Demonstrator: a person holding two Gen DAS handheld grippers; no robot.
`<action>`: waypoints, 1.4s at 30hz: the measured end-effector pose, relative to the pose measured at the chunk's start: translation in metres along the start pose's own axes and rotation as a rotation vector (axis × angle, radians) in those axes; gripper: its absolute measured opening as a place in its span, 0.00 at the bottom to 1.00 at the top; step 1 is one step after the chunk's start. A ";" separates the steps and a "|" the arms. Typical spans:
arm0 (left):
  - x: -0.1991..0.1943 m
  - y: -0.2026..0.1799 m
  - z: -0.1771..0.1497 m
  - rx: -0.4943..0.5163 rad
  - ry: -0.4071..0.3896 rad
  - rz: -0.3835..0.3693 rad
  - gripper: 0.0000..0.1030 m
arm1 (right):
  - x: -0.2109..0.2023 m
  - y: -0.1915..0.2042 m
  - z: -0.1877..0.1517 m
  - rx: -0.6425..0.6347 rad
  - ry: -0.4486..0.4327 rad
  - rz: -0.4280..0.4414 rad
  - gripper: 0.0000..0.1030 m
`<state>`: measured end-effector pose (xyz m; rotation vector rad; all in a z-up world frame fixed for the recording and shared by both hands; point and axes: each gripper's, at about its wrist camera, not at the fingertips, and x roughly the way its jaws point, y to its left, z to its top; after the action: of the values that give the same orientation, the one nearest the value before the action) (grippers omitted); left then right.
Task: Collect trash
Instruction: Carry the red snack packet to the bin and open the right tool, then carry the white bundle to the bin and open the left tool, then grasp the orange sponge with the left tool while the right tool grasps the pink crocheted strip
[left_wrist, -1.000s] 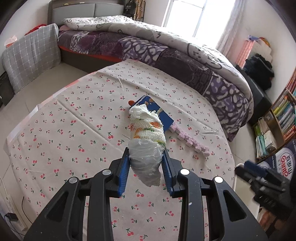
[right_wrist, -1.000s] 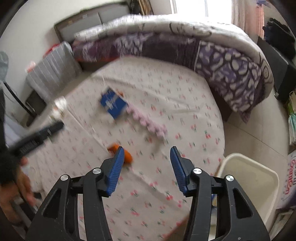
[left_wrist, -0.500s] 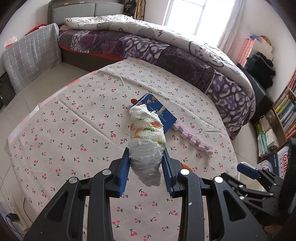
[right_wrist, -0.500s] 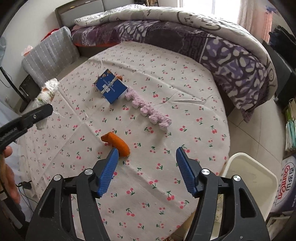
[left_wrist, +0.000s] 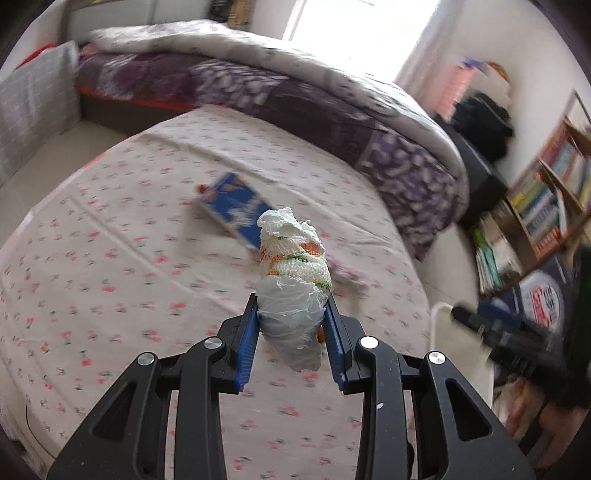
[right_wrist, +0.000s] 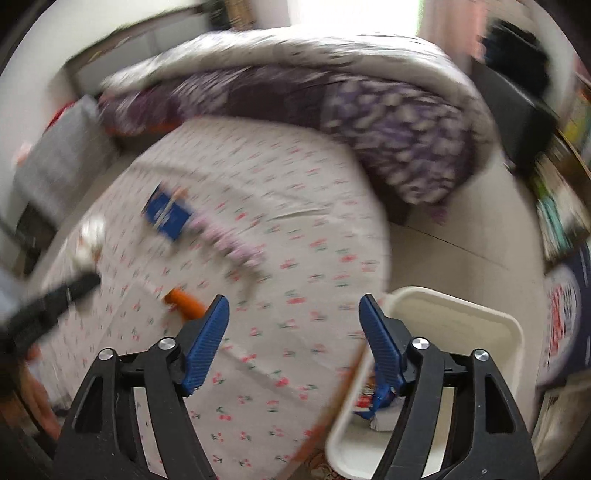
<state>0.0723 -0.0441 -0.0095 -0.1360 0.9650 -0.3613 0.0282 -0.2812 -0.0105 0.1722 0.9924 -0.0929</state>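
My left gripper is shut on a crumpled white wad of plastic and netting and holds it above the round table. My right gripper is open and empty above the table's right edge. A blue packet, a pink foam strip and an orange piece lie on the tablecloth. A white bin stands beside the table at the right, with some trash inside. The bin's rim shows in the left wrist view. Both views are blurred.
A bed with a purple patterned quilt stands behind the table. A bookshelf is at the right wall. A grey checked cushion leans at the left. Floor lies between table and bed.
My left gripper has swung right with the wad, toward the bin. My right gripper has swung right too, so the bin is now under its right finger.
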 end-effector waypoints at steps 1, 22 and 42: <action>0.003 -0.012 -0.003 0.028 0.006 -0.012 0.32 | -0.009 -0.016 0.002 0.053 -0.015 -0.012 0.72; 0.075 -0.231 -0.095 0.402 0.219 -0.245 0.66 | -0.077 -0.161 0.002 0.418 -0.184 -0.097 0.92; 0.116 -0.059 -0.035 -0.163 0.193 0.387 0.77 | -0.049 -0.121 0.014 0.320 -0.127 -0.100 0.93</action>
<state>0.0889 -0.1387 -0.1035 -0.0605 1.1848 0.0624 -0.0064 -0.4026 0.0258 0.4048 0.8543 -0.3515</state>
